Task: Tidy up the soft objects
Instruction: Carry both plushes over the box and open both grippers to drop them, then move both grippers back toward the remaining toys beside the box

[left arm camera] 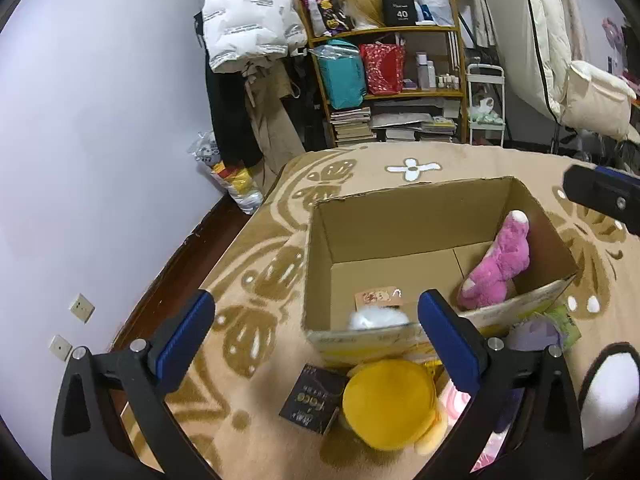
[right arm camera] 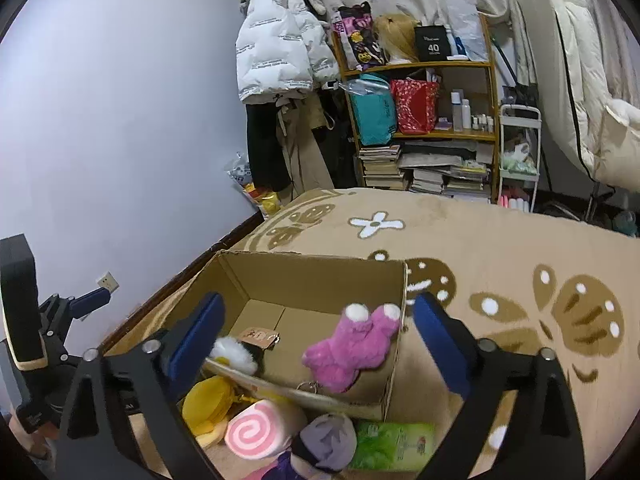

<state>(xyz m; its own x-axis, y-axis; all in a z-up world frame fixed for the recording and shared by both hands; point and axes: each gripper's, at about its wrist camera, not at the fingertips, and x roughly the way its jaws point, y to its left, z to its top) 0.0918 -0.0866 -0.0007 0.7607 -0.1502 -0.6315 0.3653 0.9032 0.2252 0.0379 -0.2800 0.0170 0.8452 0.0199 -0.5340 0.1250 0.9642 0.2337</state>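
On the patterned blanket (right arm camera: 480,240), both my grippers, left gripper (left arm camera: 316,332) and right gripper (right arm camera: 318,330), gape empty above the cardboard box (right arm camera: 320,276), so the pink plush (right arm camera: 352,346) propped on its right wall may tip out.

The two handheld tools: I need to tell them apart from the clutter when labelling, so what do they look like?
Both look alike. The left tool and right tool each have two matte black angular arms with triangular cut-outs and round silver pivot bolts. Each arm ends in a flat, dark blue ribbed finger pad. Seen from the right wrist view, the left tool's body is a black block with a cream edge. No cables or sleeves show.
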